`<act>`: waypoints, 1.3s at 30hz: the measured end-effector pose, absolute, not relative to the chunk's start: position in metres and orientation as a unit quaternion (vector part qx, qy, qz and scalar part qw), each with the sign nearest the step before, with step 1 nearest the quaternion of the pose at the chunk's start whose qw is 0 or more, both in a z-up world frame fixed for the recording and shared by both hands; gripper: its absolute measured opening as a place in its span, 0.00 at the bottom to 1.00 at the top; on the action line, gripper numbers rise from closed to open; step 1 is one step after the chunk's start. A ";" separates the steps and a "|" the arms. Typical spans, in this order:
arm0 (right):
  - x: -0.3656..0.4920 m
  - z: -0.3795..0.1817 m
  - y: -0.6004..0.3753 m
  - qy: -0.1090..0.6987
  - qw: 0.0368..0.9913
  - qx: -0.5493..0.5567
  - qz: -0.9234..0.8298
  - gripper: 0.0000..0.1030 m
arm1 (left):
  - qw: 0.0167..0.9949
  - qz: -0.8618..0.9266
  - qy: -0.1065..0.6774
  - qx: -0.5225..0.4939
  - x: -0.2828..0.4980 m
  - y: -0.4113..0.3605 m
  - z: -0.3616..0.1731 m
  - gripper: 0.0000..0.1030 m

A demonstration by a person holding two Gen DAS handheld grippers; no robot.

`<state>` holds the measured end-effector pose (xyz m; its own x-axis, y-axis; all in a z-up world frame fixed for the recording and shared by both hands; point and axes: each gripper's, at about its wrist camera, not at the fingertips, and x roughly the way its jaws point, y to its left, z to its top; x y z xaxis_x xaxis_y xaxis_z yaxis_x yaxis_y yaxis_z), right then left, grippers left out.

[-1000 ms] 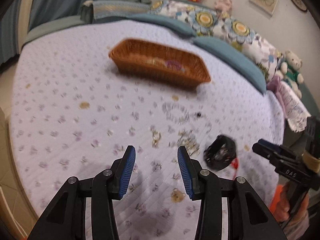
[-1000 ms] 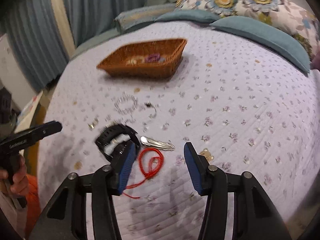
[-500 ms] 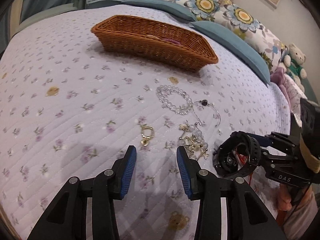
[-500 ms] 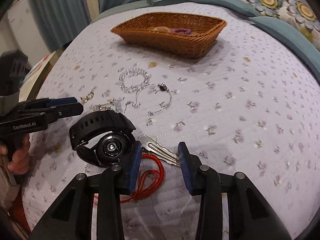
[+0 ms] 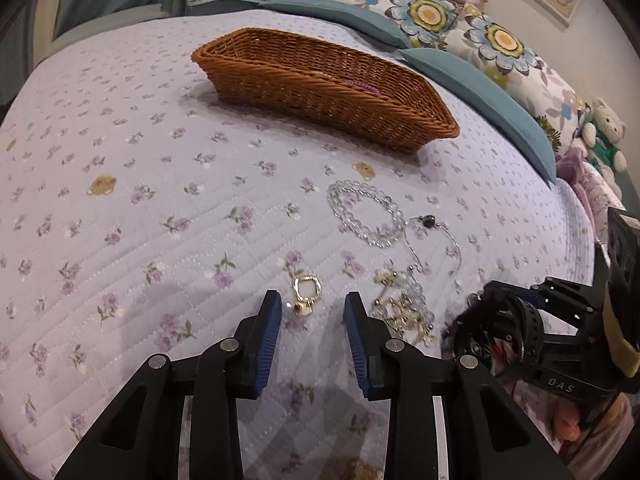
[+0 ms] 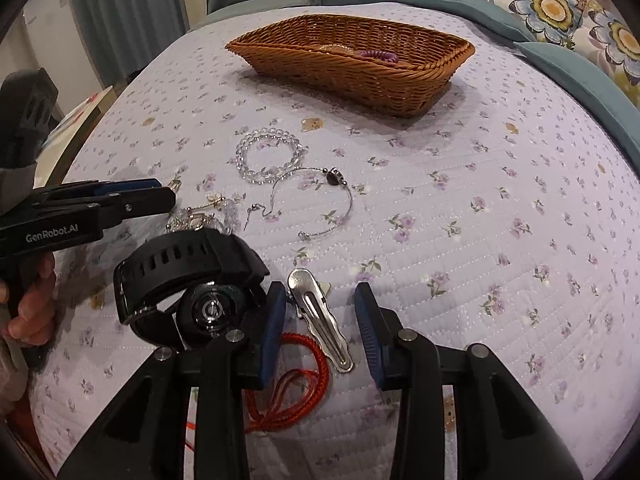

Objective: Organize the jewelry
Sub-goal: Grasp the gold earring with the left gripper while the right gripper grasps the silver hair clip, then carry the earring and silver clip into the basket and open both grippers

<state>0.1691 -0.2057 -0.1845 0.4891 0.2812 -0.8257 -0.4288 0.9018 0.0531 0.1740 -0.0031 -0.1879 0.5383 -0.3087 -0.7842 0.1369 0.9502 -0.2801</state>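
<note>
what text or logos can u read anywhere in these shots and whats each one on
"GenRobot.AI": white lettering on the side of the left gripper, seen from the right wrist view.
"DAS": pale letters on the body of the right gripper, seen from the left wrist view.
The black watch face shows no readable digits or brand.

1. Open quilt lies bare left of the gold clasp.
2. The black watch crowds the silver hair clip on its left.
3. The wicker basket stands well apart, with bare quilt before it.

Home bedroom, quilted bed, pillows
</note>
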 end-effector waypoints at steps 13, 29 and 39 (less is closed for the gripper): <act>0.174 -0.180 -0.223 0.450 0.873 -0.031 0.188 0.26 | 0.870 -0.135 0.455 -0.131 0.179 0.010 -0.192 0.15; 0.188 -0.128 -0.228 0.387 0.900 0.049 0.193 0.26 | 0.897 -0.171 0.394 -0.106 0.175 -0.006 -0.139 0.15; 0.257 -0.064 -0.212 0.332 0.918 0.079 0.200 0.26 | 0.921 -0.202 0.318 -0.094 0.251 -0.006 -0.063 0.15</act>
<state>0.2568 -0.2117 -0.0642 0.6998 0.4203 -0.5776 -0.3151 0.9073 0.2784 0.2511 -0.0061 -0.0629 0.7160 -0.4317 -0.5486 0.3120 0.9009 -0.3017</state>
